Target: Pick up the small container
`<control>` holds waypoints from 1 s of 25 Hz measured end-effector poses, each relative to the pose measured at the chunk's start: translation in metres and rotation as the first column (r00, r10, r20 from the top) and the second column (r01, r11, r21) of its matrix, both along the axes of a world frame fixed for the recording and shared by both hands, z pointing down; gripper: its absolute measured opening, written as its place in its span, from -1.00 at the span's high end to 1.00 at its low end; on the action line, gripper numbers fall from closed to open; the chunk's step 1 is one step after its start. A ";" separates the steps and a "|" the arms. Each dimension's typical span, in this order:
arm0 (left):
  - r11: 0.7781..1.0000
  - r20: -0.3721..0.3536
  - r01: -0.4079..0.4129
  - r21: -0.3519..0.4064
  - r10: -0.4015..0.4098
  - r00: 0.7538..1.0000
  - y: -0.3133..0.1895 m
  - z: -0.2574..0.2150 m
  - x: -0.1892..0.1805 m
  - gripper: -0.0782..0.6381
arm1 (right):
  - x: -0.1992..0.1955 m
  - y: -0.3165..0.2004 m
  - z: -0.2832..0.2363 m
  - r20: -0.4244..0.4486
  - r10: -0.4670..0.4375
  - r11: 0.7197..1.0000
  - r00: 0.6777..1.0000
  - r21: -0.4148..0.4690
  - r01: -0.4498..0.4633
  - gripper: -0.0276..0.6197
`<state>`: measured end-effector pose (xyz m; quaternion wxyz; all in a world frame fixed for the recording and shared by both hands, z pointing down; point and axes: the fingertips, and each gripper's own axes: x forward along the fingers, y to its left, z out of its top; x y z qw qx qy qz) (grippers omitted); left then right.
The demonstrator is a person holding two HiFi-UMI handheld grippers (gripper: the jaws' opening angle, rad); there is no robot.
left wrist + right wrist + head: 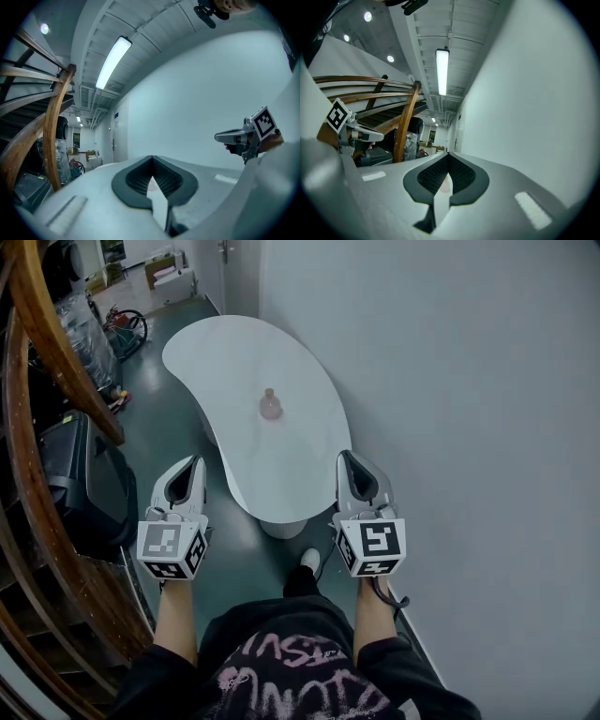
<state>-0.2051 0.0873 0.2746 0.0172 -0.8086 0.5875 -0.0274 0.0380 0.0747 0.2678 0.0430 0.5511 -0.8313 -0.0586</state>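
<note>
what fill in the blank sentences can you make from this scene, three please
1. The small container stands on the white ____.
2. The tongs of the left gripper and the right gripper are both ____, holding nothing.
3. The plain wall runs along the person's ____ side.
Missing words: table; shut; right.

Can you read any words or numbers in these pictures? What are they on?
Pink lettering on the person's black clothing: too swirly and cut off to read.
Left gripper and right gripper marker cubes: square patterns only, no words.
Blue door sign: too small.
Small container: no readable label.
</note>
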 end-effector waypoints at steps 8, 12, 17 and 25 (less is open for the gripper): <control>1.000 0.019 -0.011 -0.013 0.011 1.000 -0.027 0.005 0.015 0.78 | 0.005 -0.027 0.015 0.015 -0.026 0.999 1.000 -0.037 0.026 0.88; 1.000 0.030 -0.004 -0.031 0.005 1.000 -0.044 0.014 0.022 0.78 | 0.014 -0.044 0.022 0.031 -0.025 0.998 0.999 -0.052 0.026 0.88; 0.998 0.033 -0.010 -0.055 0.012 0.999 -0.066 0.021 0.029 0.78 | 0.020 -0.068 0.029 0.022 -0.023 0.997 0.999 -0.077 0.025 0.88; 0.996 0.027 0.001 -0.092 0.002 1.000 -0.101 0.034 0.036 0.78 | 0.027 -0.105 0.047 0.024 -0.035 0.992 0.999 -0.124 0.038 0.88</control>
